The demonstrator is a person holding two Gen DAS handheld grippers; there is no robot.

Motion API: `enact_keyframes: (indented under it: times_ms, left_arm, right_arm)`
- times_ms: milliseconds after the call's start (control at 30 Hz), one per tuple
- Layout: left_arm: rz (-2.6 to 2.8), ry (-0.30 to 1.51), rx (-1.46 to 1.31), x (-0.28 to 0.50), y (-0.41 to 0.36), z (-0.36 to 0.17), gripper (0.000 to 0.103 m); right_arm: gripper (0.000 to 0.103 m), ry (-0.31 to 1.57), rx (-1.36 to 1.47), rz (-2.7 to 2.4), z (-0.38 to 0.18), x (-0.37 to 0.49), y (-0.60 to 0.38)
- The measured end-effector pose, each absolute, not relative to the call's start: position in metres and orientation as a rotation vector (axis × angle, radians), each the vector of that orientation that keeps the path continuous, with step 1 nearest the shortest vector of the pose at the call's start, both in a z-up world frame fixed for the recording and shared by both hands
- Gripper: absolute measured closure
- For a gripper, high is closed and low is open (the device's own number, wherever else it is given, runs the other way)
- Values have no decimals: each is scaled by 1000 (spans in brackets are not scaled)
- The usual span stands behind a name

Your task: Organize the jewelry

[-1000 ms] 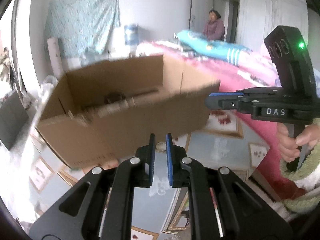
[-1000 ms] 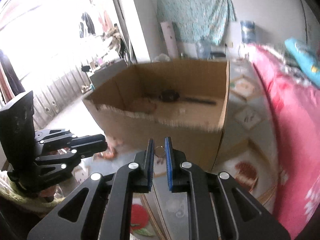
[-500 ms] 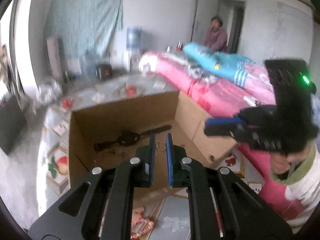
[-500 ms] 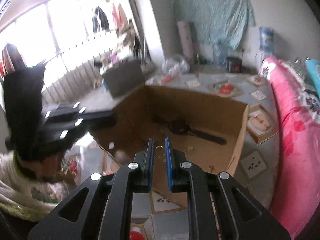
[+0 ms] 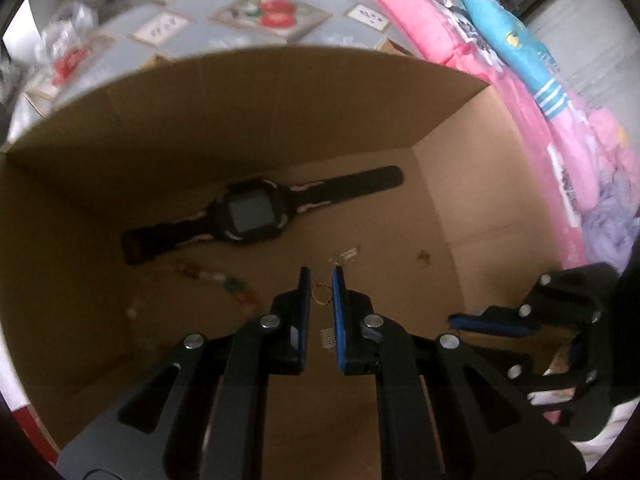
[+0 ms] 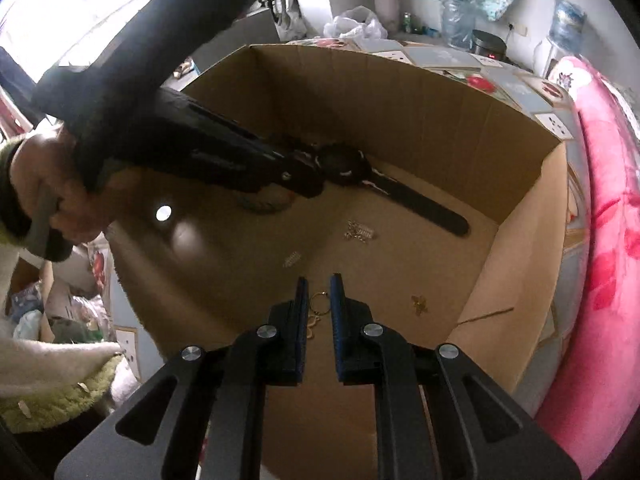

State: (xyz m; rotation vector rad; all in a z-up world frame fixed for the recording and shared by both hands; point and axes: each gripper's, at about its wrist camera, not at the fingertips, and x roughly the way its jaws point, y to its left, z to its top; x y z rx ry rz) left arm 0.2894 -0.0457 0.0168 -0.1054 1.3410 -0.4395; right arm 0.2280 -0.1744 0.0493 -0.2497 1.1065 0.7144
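An open cardboard box (image 5: 280,112) (image 6: 520,240) holds a black wristwatch (image 5: 252,216) (image 6: 416,204), a beaded bracelet (image 5: 224,282) and small silver pieces (image 6: 360,234). My left gripper (image 5: 321,282) points down into the box, shut on a small gold ring (image 5: 321,294). My right gripper (image 6: 319,294) hangs over the box's near side, shut on a gold ring earring (image 6: 319,304) with a small charm below it. A gold charm (image 6: 418,304) (image 5: 422,256) lies on the box floor. The left gripper's body (image 6: 200,136) crosses the right wrist view.
A pink quilt (image 5: 568,152) (image 6: 608,240) runs along the box's right side. Patterned floor tiles (image 5: 276,12) lie beyond the box. Bags and bottles (image 6: 352,26) stand by the far wall. A hand (image 6: 56,184) in a cream sleeve grips the left tool.
Both grippers have swung from facing the box's outside to pointing down into it, each still pinching its gold ring. The left one went deeper, over the watch.
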Motion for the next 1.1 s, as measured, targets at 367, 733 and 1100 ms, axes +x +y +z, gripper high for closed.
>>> enact_keyframes:
  times_ms: [367, 733, 1100]
  left_arm:
    - [-410, 1385, -89, 297, -51, 8, 86]
    - [-436, 1247, -118, 280, -39, 40, 86]
    - [-385, 767, -134, 153, 30, 148, 69]
  right_arm:
    - [90, 1110, -211, 710, 54, 234, -177]
    - [90, 1010, -146, 686, 82, 228, -188]
    - [74, 738, -34, 759, 135, 155, -218]
